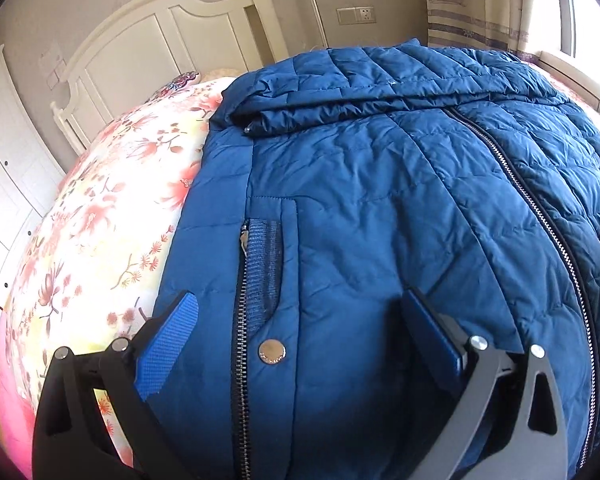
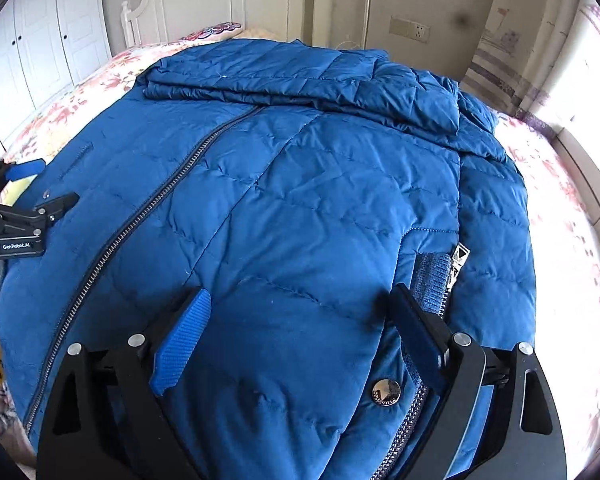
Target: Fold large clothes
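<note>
A large blue quilted jacket (image 1: 380, 184) lies front up on the bed, zipped, with its sleeves folded across the chest at the far end. It also fills the right wrist view (image 2: 300, 200). My left gripper (image 1: 300, 312) is open, its fingers straddling the jacket's left pocket zip and a metal snap (image 1: 272, 351) near the hem. My right gripper (image 2: 304, 312) is open over the hem by the right pocket and its snap (image 2: 386, 392). The left gripper also shows in the right wrist view (image 2: 40, 188), open at the jacket's left edge.
The jacket lies on a floral bedspread (image 1: 100, 216). A white headboard (image 1: 160, 36) stands at the far end, white wardrobe doors (image 2: 40, 32) on the left, and a window with a curtain (image 1: 480, 4) on the right.
</note>
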`<state>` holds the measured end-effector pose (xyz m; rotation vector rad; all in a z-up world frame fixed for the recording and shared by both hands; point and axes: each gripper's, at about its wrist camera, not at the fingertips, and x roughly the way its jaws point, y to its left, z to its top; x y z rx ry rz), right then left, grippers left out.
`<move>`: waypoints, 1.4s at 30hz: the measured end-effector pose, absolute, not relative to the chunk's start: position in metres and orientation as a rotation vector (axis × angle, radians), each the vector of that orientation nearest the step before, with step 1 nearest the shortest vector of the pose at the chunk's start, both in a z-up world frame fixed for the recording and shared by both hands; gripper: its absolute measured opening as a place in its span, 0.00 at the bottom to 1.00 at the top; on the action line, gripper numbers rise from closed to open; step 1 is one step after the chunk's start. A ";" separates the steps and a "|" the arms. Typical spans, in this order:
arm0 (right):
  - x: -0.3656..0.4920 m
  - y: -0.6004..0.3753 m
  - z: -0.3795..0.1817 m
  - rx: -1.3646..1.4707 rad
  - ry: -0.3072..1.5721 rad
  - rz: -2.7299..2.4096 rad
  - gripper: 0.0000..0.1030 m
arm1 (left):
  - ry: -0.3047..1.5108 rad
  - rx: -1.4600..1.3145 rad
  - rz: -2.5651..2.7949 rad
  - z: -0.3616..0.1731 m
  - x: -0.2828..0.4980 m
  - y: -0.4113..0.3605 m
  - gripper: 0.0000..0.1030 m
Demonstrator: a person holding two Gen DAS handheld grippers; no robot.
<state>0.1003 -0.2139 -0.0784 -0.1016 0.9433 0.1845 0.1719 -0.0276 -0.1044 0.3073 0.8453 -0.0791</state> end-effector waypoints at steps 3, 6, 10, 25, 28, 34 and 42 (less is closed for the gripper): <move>0.095 -0.212 -0.074 -0.123 0.933 0.157 0.83 | 0.846 0.301 -0.081 -0.104 0.172 -0.027 0.98; 0.088 -0.221 -0.070 -0.099 0.910 0.120 0.83 | 0.846 0.302 -0.081 -0.105 0.172 -0.027 0.98; 0.088 -0.235 -0.075 -0.042 0.948 0.116 0.85 | 0.848 0.301 -0.080 -0.105 0.172 -0.027 0.98; 0.079 -0.230 -0.048 -0.054 0.847 0.112 0.88 | 0.849 0.311 -0.073 -0.105 0.172 -0.028 0.98; 0.081 -0.203 -0.047 -0.117 0.846 0.195 0.88 | 0.846 0.316 -0.068 -0.105 0.172 -0.029 0.98; 0.088 -0.189 -0.077 -0.166 0.944 0.228 0.88 | 0.845 0.311 -0.068 -0.105 0.171 -0.028 0.98; 0.079 -0.222 -0.061 -0.120 0.889 0.128 0.88 | 0.865 0.242 -0.089 -0.103 0.172 -0.018 0.98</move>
